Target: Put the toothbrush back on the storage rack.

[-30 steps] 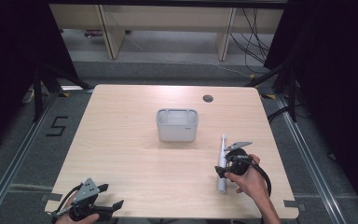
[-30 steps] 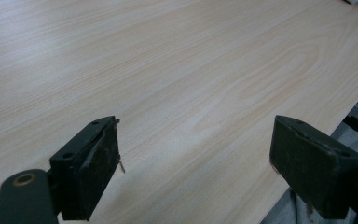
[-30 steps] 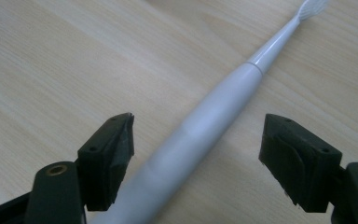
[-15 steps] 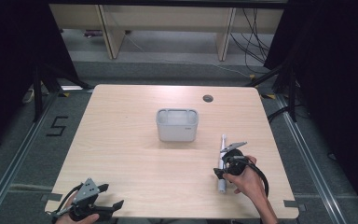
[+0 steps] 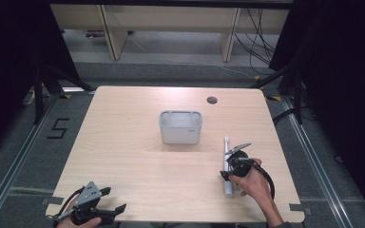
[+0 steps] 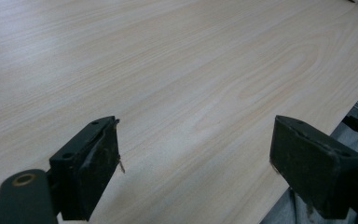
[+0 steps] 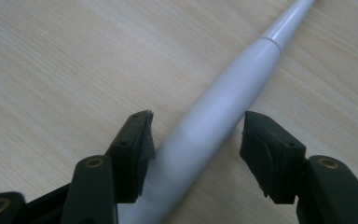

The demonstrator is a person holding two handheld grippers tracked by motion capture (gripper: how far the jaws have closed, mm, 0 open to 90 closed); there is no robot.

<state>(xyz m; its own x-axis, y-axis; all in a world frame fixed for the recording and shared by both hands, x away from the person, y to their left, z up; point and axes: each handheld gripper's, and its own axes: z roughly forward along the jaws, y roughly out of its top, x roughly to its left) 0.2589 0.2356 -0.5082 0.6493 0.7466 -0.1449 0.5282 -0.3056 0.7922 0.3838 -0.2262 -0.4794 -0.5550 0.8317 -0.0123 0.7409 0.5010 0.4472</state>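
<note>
Nearest, at the table's (image 5: 138, 190) front edge, the left gripper (image 5: 105, 212) lies low in the person's hand, its jaws spread wide over bare wood with nothing between them. Further right, the right gripper (image 7: 195, 140) straddles a long white tube (image 7: 223, 105) that lies flat on the wood; its jaws have just been closing around it, and one pad looks to touch the tube's side while the other stands clear, so no firm grip shows yet. Beyond, well apart from the tube, a grey bin (image 5: 180, 127) stands mid-table, seemingly empty. By my judgement the work is at its start: the tube is unlifted, and the clamp, the lift and any carry toward the bin are all left
</note>
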